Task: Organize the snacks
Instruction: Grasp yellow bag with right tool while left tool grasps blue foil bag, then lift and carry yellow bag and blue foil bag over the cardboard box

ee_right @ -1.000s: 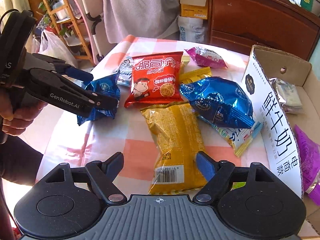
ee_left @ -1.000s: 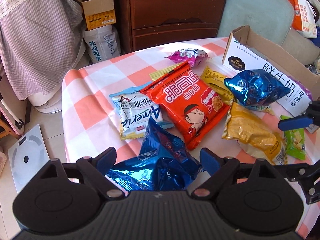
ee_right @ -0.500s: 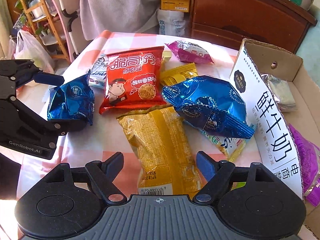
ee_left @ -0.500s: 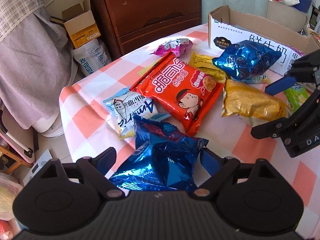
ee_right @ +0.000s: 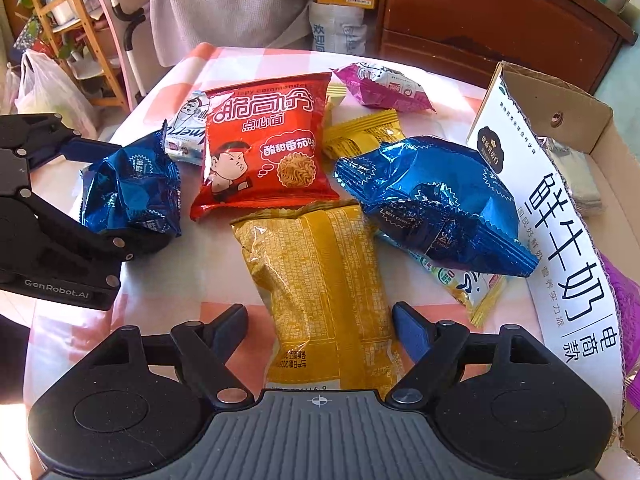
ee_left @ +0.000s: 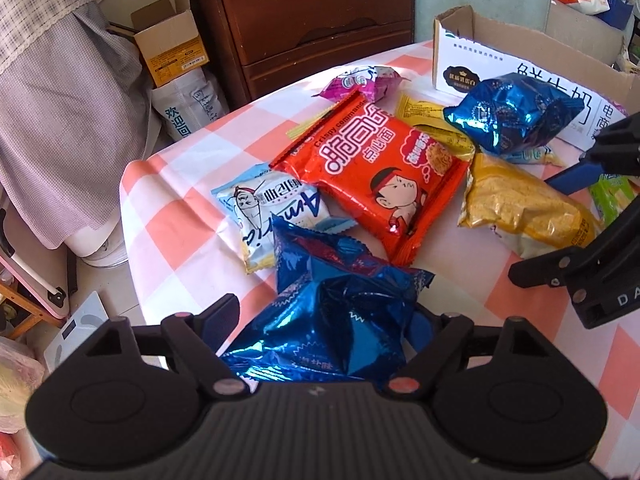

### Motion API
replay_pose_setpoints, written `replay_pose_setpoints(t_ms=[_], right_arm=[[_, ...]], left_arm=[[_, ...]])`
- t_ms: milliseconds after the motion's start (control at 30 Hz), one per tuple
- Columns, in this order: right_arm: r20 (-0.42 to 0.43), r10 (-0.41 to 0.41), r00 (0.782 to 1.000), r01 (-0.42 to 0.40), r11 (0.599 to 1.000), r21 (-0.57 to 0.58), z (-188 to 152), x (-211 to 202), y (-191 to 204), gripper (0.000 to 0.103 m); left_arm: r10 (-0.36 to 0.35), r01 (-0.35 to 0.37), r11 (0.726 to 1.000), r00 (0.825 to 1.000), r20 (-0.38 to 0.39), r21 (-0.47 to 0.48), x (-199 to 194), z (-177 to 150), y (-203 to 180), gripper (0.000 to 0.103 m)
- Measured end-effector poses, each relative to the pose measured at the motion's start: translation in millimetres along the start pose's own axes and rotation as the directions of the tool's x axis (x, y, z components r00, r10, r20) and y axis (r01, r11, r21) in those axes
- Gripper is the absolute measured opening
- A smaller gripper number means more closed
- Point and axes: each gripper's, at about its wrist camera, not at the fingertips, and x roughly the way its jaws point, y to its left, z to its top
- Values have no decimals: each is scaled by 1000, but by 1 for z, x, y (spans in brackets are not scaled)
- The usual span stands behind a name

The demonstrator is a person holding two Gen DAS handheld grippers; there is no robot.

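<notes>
I'm looking at a table with a pink-and-white checked cloth (ee_right: 248, 256), a dark wooden dresser (ee_left: 320, 20) behind it and an open cardboard box (ee_right: 560, 216) along the right edge. Snack packets lie scattered across the cloth. My left gripper (ee_left: 324, 320) straddles a crumpled blue foil bag (ee_left: 332, 312) at the near left; its jaws have just been closing and both fingers now sit against the bag's sides, so I read it as gripped. My right gripper (ee_right: 320, 328) hangs over the near end of the yellow packet (ee_right: 320, 280); its jaws have just been closing too, yet both stand clear of the packet's edges. Beyond lie a red noodle packet (ee_right: 264, 144), a second blue foil bag (ee_right: 432, 200) against the box wall, and a purple packet (ee_right: 380, 86) at the far side.
</notes>
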Motion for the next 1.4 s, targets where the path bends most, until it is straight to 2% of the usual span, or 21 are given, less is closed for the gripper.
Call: replay_pose_setpoints(t_ms=[100, 233, 333, 633, 733, 1033, 1400], right_arm=[[13, 3, 1000, -3, 1000, 2, 0, -2, -1, 68], [30, 19, 999, -20, 1000, 11, 0, -6, -3, 51], [37, 26, 999, -27, 1000, 15, -2, -8, -2, 49], [87, 41, 995, -39, 999, -32, -5, -23, 9, 48], [102, 30, 994, -26, 999, -48, -5, -27, 12, 48], [172, 32, 985, -11, 993, -119, -5, -42, 28, 48], [298, -28, 954, 62, 992, -107, -2, -68, 23, 47]], left_arm=[[-26, 26, 999, 1000, -4, -24, -1, 0, 1, 72], [-19, 19, 1000, 1000, 2, -16, -3, 0, -2, 65], [-14, 14, 1000, 1000, 3, -25, -6, 1, -3, 59], [38, -35, 998, 998, 43, -56, -20, 4, 2, 59], [77, -73, 996, 995, 67, -53, -26, 6, 1, 59], [193, -191, 981, 972, 136, -32, -38, 14, -4, 59], [287, -267, 957, 930, 228, -116, -56, 35, -8, 59]])
